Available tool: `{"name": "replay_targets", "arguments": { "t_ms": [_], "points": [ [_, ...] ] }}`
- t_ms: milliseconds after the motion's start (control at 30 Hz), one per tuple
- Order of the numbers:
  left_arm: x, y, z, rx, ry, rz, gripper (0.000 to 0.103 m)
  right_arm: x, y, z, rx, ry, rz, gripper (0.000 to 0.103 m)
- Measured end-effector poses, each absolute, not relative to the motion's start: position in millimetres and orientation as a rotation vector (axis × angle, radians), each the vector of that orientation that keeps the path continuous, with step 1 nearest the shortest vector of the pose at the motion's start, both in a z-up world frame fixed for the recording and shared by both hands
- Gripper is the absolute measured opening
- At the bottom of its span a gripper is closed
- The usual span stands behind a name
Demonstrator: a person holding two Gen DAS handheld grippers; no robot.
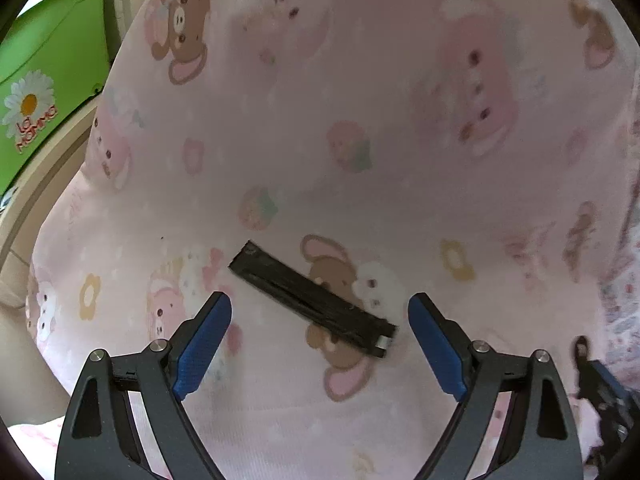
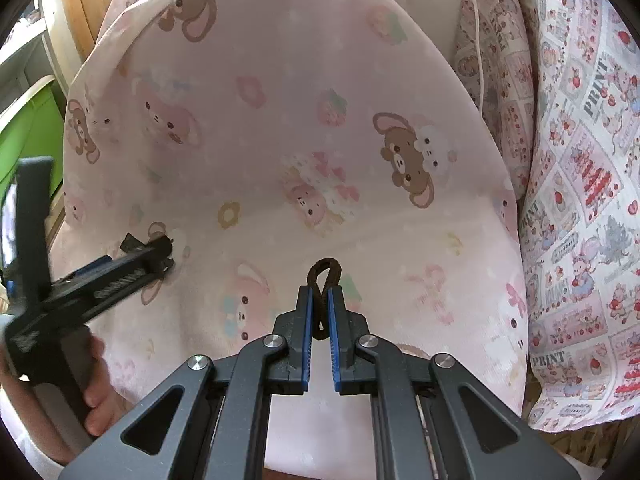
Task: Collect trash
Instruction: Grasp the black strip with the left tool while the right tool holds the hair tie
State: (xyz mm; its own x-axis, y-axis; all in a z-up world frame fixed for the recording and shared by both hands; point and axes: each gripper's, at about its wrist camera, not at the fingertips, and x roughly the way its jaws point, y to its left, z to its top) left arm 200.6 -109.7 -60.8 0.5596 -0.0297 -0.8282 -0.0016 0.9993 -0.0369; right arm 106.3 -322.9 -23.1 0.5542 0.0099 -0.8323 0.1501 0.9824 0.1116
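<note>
A flat black wrapper strip [image 1: 310, 298] lies slantwise on the pink cartoon-print bedsheet [image 1: 320, 120]. My left gripper [image 1: 320, 320] is open, its blue pads on either side of the strip's near end, just above it. In the right wrist view my right gripper [image 2: 319, 300] is shut on a dark brown looped hair tie [image 2: 325, 276], whose loop sticks out past the fingertips. The left gripper also shows in the right wrist view [image 2: 160, 256], low at the left over the black strip's end [image 2: 131, 243].
A green plastic bin [image 1: 44, 64] with a daisy logo stands beyond the bed's left edge. A strawberry-print quilt [image 2: 580, 180] is bunched along the right side. A white cable [image 2: 480, 40] runs over it. Wooden furniture [image 2: 80, 0] stands at the far left.
</note>
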Motion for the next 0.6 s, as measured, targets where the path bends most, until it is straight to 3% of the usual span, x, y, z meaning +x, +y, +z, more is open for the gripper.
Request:
{"name": "replay_targets", "arguments": {
  "t_ms": [333, 467, 600],
  "points": [
    [210.6, -90.1, -71.1, -0.007, 0.999, 0.072, 0.089, 100.3, -321.9, -19.9, 0.166, 0.982, -0.078, 0.008],
    [201.8, -73.7, -68.4, 0.005, 1.012, 0.038, 0.083, 98.6, -322.2, -21.8, 0.174, 0.994, -0.076, 0.008],
    [189.8, -62.4, -63.7, 0.009, 1.020, 0.000, 0.070, 98.8, -321.5, -19.6, 0.180, 0.988, -0.071, 0.008]
  ]
}}
